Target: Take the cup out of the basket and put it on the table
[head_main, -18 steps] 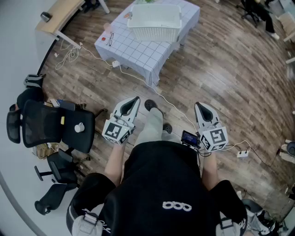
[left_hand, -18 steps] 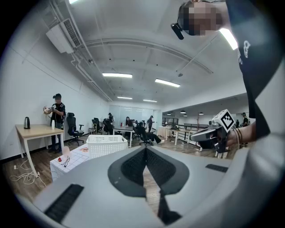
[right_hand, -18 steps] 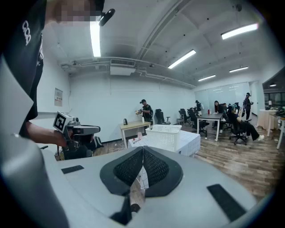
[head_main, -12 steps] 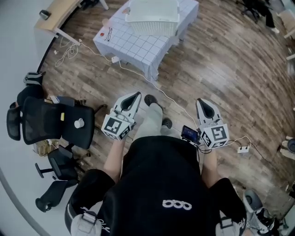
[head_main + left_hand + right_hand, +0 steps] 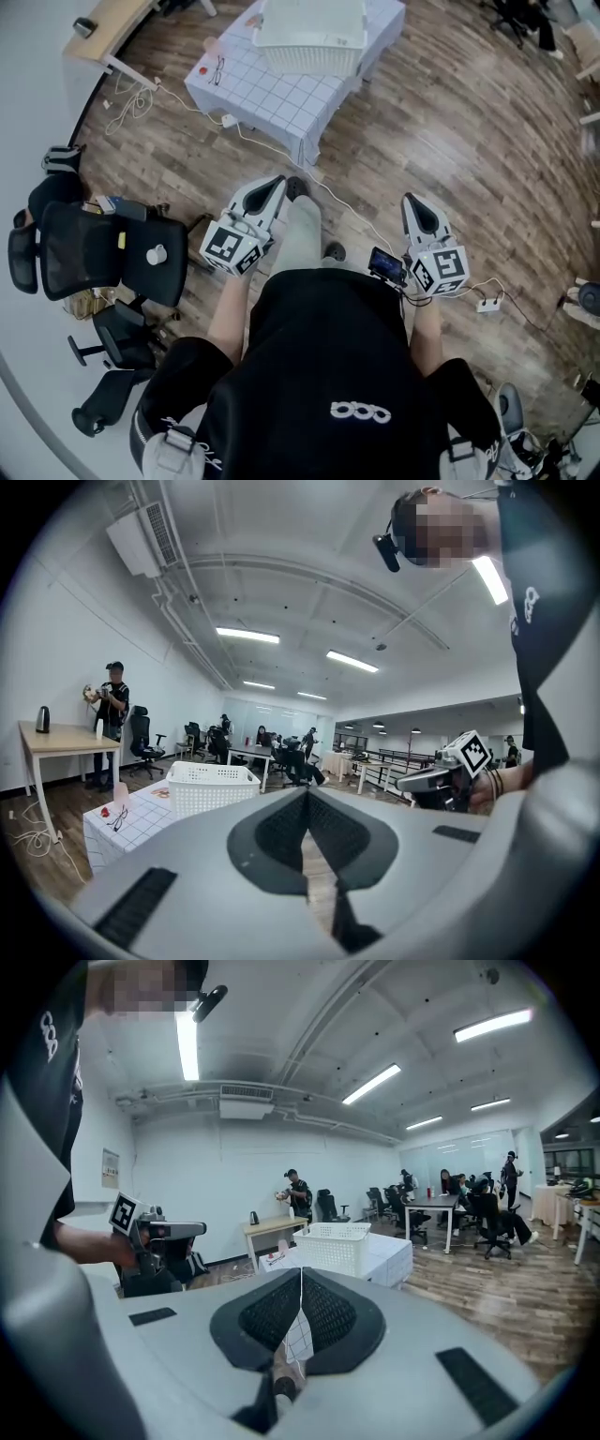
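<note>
My left gripper (image 5: 275, 184) is closed, jaws pressed together with nothing between them. The right gripper (image 5: 413, 201) is the same, shut and empty. Both point forward, held at my waist, with open wooden floor (image 5: 450, 141) ahead of them.

The white basket (image 5: 310, 34) lies straight ahead and well apart from both grippers. It sits on the far part of the checked counter (image 5: 267, 94), its long side running across my line of approach. It lines up closer to the left gripper, so I judge that arm the nearer one.

I cannot make out the cup. The basket's walls hide its inside in both gripper views, and the head view shows nothing distinct in it. A small pink thing (image 5: 212, 45) stands on the counter just left of the basket.
</note>
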Demonstrator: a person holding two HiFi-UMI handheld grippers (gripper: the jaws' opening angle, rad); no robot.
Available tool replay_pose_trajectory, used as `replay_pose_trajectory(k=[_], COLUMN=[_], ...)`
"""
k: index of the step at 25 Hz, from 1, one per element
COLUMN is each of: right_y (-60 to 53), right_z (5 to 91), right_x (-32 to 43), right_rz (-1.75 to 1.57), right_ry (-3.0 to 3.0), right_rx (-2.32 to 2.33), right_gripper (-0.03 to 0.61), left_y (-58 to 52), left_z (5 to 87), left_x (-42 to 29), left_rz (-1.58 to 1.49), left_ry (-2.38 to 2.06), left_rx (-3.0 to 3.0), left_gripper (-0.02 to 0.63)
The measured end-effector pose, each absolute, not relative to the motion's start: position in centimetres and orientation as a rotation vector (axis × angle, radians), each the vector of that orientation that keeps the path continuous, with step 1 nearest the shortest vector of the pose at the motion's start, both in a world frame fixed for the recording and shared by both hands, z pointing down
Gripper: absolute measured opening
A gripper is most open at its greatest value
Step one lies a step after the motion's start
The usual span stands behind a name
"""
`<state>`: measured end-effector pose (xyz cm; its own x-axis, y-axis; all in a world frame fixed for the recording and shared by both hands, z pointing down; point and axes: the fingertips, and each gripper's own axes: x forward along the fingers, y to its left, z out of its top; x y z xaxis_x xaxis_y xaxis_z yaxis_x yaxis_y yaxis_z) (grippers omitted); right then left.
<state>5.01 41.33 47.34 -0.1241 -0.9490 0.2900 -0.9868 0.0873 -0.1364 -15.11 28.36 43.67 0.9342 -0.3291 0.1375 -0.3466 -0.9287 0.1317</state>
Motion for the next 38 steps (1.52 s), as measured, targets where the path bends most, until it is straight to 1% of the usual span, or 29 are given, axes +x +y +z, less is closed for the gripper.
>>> replay_pose_trajectory(k=[5, 10, 16, 21, 27, 38], right_y=[34.8, 26.0, 14.7, 8.5, 5.0, 0.0], right_z=[47.2, 46.3, 44.9, 44.6, 45.3, 47.1], right_x=[6.5, 7.9, 7.8, 7.2, 8.0, 10.4], right_rz=[0.455, 0.446, 0.463, 0.473, 0.515, 0.519], right_ry=[-2.203, -2.178, -2.172, -2.148, -2.097, -2.072], right_rx=[1.989, 1.984, 1.971, 1.938, 1.932, 1.835], right_gripper=[0.025, 0.025, 0.026, 0.025, 0.026, 0.026], left_y=[21.9, 13.6, 3.8, -1.9, -5.8, -6.8], left_z=[44.1, 43.4, 42.4, 42.5, 42.8, 43.5], left_x=[-13.2, -11.1, -10.1, -10.1, -10.5, -9.9], left_rz=[0.138, 0.082, 0.027, 0.029, 0.013, 0.037], left_ry=[-0.476, -0.395, -0.277, -0.224, -0.217, -0.234], left_rx=[2.939, 2.934, 2.918, 2.918, 2.906, 2.904], left_gripper=[0.006, 0.007, 0.008, 0.008, 0.008, 0.008])
